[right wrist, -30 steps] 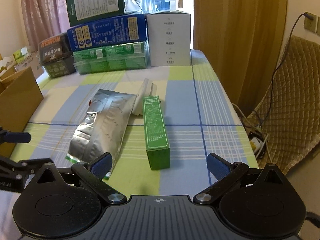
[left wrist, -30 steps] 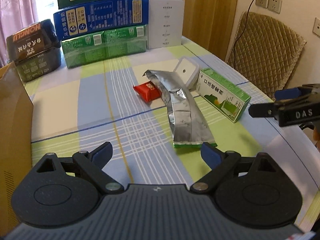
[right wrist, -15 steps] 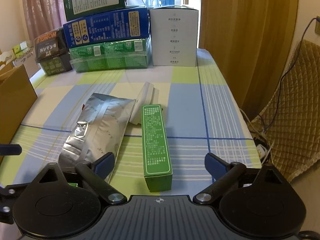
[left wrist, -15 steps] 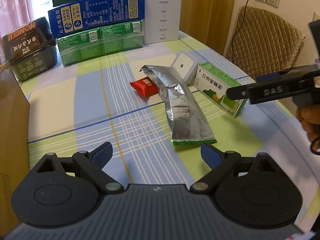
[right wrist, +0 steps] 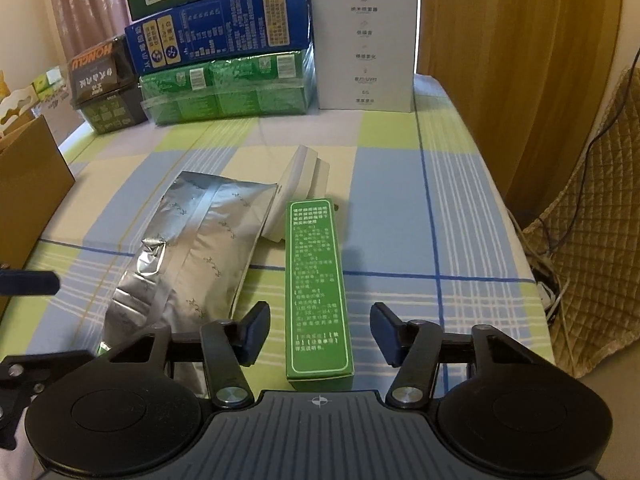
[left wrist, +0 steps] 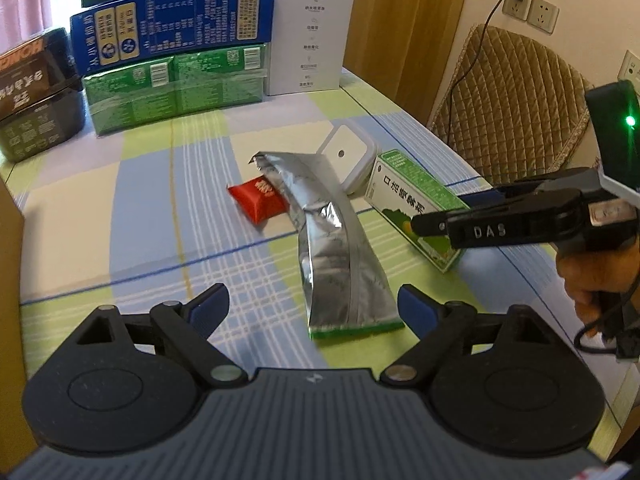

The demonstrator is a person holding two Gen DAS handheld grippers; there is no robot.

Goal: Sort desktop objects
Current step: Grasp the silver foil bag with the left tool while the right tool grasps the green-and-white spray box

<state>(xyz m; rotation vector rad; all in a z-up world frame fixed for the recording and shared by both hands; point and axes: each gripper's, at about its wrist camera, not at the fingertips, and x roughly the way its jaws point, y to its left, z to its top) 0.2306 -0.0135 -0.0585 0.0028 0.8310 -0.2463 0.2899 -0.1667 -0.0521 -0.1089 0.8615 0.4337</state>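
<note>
A long green medicine box (right wrist: 318, 292) lies on the checked tablecloth. My right gripper (right wrist: 320, 332) is open, and its blue pads straddle the box's near end with small gaps on both sides. In the left wrist view the right gripper (left wrist: 440, 216) hangs over the green box (left wrist: 412, 196). A silver foil pouch (left wrist: 340, 248) lies in front of my left gripper (left wrist: 314, 306), which is open and empty. A red snack packet (left wrist: 260, 198) sits partly under the pouch's far end. A white lidded container (left wrist: 348, 156) leans behind the pouch.
Stacked cartons (left wrist: 172, 60) and a white box (left wrist: 310, 40) line the table's back edge. A cardboard box (right wrist: 28, 176) stands at the left. A padded chair (left wrist: 512, 108) is beyond the table's right edge. A person's hand (left wrist: 592, 272) holds the right gripper.
My right gripper has moved forward over the green box's near end and its jaws have narrowed around it. The left gripper has crept slightly closer to the pouch, still open.
</note>
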